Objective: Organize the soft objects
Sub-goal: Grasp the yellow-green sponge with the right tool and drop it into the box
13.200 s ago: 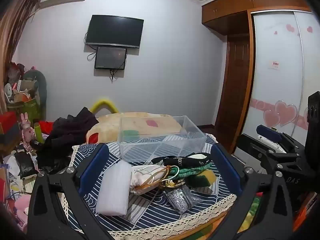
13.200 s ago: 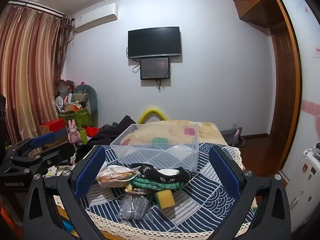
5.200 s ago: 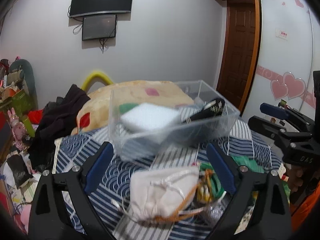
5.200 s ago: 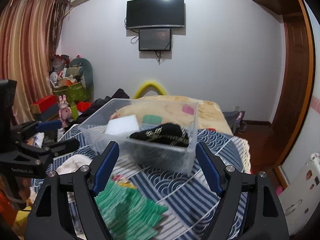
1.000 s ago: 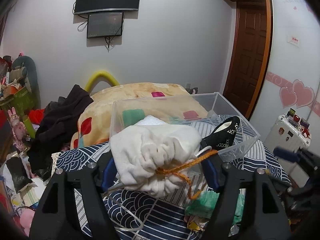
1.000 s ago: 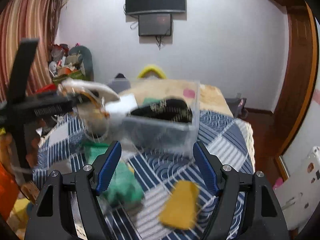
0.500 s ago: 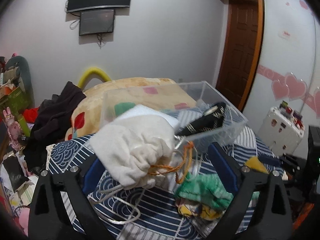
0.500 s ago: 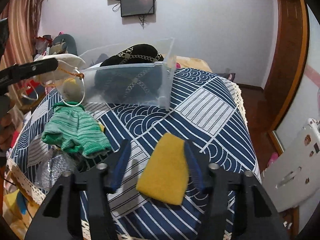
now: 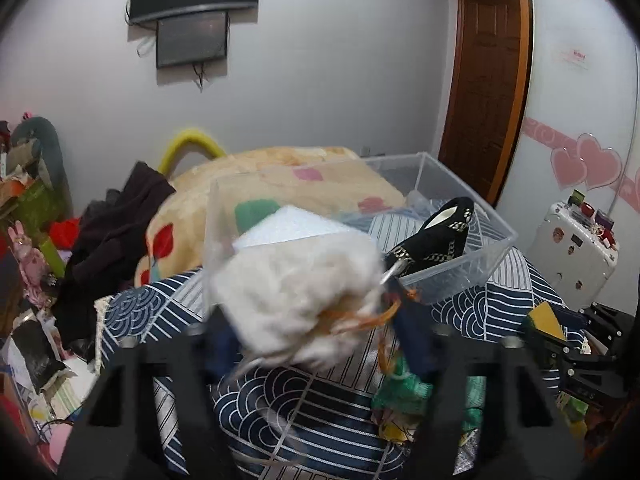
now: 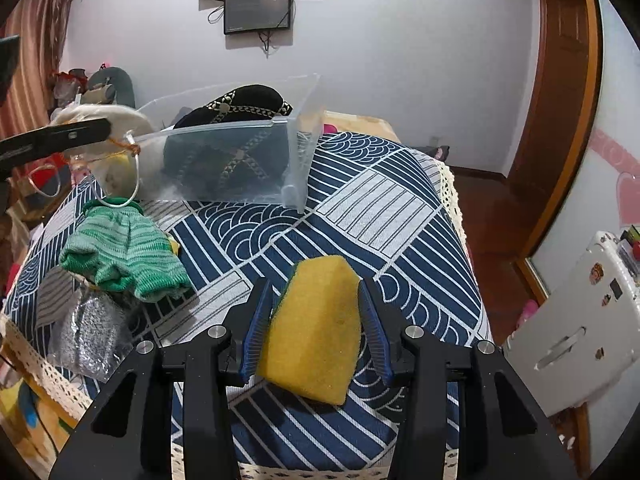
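My left gripper (image 9: 312,336) is shut on a white drawstring pouch (image 9: 296,296) with orange cords, held just in front of the clear plastic bin (image 9: 460,272). The bin holds a white foam block (image 9: 288,228) and a black patterned item (image 9: 436,236). My right gripper (image 10: 316,328) is shut on a yellow sponge (image 10: 316,320) just above the blue patterned tablecloth (image 10: 384,208). A green knitted cloth (image 10: 120,256) and a silver scrubber (image 10: 88,332) lie on the table's left. The bin (image 10: 296,152), the black item (image 10: 240,108) and the pouch (image 10: 100,120) show in the right wrist view.
A bed with a yellow blanket (image 9: 280,168) and dark clothes (image 9: 112,232) stand behind the table. A white case (image 10: 576,320) sits on the floor to the right. Clutter lines the left wall (image 9: 28,200). A lace edge (image 10: 36,364) marks the table's near side.
My left gripper has carried the pouch closer to the bin's near wall. My right gripper has closed on the yellow sponge.
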A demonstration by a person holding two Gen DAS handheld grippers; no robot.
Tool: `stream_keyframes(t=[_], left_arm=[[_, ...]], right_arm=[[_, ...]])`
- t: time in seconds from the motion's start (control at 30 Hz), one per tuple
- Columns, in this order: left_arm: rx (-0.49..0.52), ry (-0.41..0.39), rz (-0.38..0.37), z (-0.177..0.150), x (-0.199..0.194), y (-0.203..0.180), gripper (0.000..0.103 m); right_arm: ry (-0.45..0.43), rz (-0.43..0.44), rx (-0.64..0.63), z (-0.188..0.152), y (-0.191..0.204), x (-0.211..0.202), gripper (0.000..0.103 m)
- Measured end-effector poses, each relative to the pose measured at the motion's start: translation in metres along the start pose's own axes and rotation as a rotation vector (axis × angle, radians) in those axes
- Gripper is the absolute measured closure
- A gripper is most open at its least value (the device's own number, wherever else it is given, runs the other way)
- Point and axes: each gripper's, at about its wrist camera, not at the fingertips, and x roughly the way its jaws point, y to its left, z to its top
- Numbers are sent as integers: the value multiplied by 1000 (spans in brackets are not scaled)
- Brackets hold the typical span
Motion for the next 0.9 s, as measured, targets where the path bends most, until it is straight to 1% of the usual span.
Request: stream_keyframes(t=[0.1, 0.17, 0.2, 0.23, 0.33, 0.47, 0.57, 0.63, 0.7, 0.77, 0.9], left_arm=[[-18, 25, -9, 1, 10, 6, 63], [-32, 19, -22, 4, 11, 8, 69], [-36, 15, -16, 7, 12, 8, 70], [-38, 8, -9, 10, 12, 8, 72], [-47, -16, -12, 20, 11, 7, 73], [-43, -69, -15, 35, 2, 4, 73], [-33, -106, -1, 42, -3, 2, 73], [-26, -113, 4, 44, 1, 1, 73], [-29, -104, 26, 41, 10, 2, 73], [-45, -70, 33, 38, 25, 6, 73], [-119, 16, -9, 29, 52, 22, 73]], right_arm=[[2, 5, 5, -1, -2, 0, 62], [5, 14, 7, -1, -3, 1, 62], [7, 18, 6, -1, -3, 1, 62], [3, 18, 4, -2, -3, 1, 65], [-6, 24, -1, -2, -2, -1, 69], [-36, 28, -5, 6, 1, -8, 70], [-89, 48, 6, 22, 2, -17, 70], [-136, 61, 11, 37, 4, -22, 70], [-171, 73, 7, 50, 8, -24, 70], [-209, 82, 4, 68, 14, -25, 70], [-241, 108, 2, 97, 25, -18, 70]])
